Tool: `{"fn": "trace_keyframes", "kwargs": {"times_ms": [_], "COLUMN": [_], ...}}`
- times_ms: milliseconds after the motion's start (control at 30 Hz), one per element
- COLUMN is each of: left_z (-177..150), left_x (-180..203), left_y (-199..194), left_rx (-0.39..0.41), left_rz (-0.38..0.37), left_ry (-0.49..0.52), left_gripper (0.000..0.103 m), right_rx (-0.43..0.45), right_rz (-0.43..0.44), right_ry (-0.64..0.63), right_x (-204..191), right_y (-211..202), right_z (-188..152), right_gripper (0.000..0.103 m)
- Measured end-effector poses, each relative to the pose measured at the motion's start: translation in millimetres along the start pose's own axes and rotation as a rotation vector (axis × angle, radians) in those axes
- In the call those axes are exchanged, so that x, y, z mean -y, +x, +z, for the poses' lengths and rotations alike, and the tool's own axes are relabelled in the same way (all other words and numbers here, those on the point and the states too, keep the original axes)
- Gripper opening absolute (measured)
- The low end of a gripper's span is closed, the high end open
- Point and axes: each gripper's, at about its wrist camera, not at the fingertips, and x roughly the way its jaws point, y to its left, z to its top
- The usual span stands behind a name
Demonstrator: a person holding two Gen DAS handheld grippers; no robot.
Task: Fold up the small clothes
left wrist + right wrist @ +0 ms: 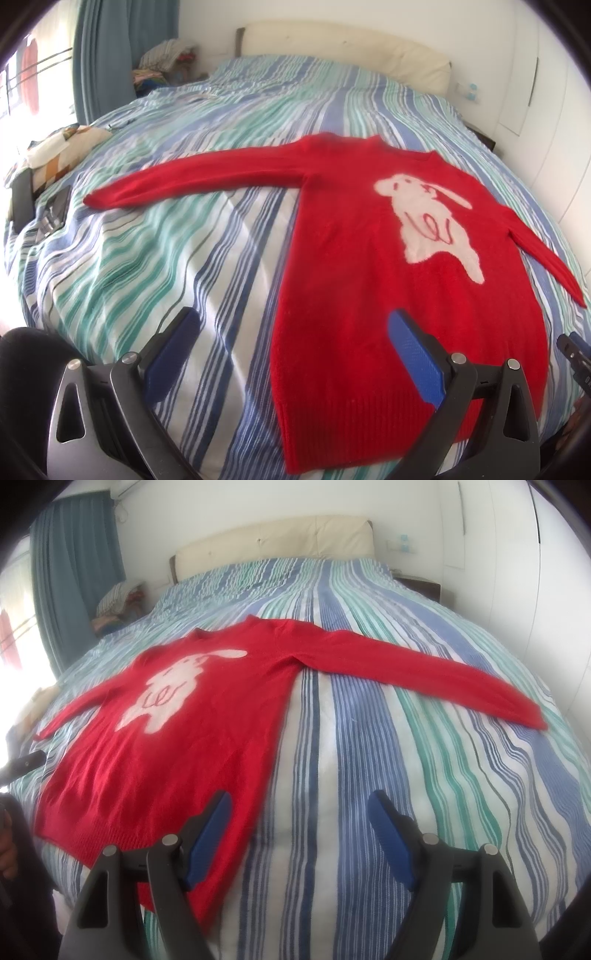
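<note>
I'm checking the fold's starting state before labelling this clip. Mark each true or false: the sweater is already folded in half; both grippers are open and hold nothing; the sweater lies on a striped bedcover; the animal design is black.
1. The sweater is already folded in half. False: the red sweater lies flat, both sleeves spread out.
2. Both grippers are open and hold nothing. True: the left gripper and right gripper both have their jaws apart with no cloth pinched.
3. The sweater lies on a striped bedcover. True: the striped bedcover is beneath it.
4. The animal design is black. False: the animal design is white.
</note>
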Motion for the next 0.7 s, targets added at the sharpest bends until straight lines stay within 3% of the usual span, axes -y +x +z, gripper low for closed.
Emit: {"fn": "trace_keyframes", "kwargs": {"times_ms": [500, 700], "left_z": [1, 2], "left_x": [-2, 0], "left_y": [-5, -3], "left_rx": [0.027, 0.017], "left_rz": [-0.013, -0.013], "left_ry": [-0.034, -0.036], "left_gripper": [0.102, 0.102], "right_rx": [0.015, 0.072], "right_rz": [0.001, 0.042], "right_ry": [0.001, 0.136], "right_x": [2, 57], "right_y": [-2, -14], "right_z": [4, 34], "right_gripper": [0.075, 0.075]}}
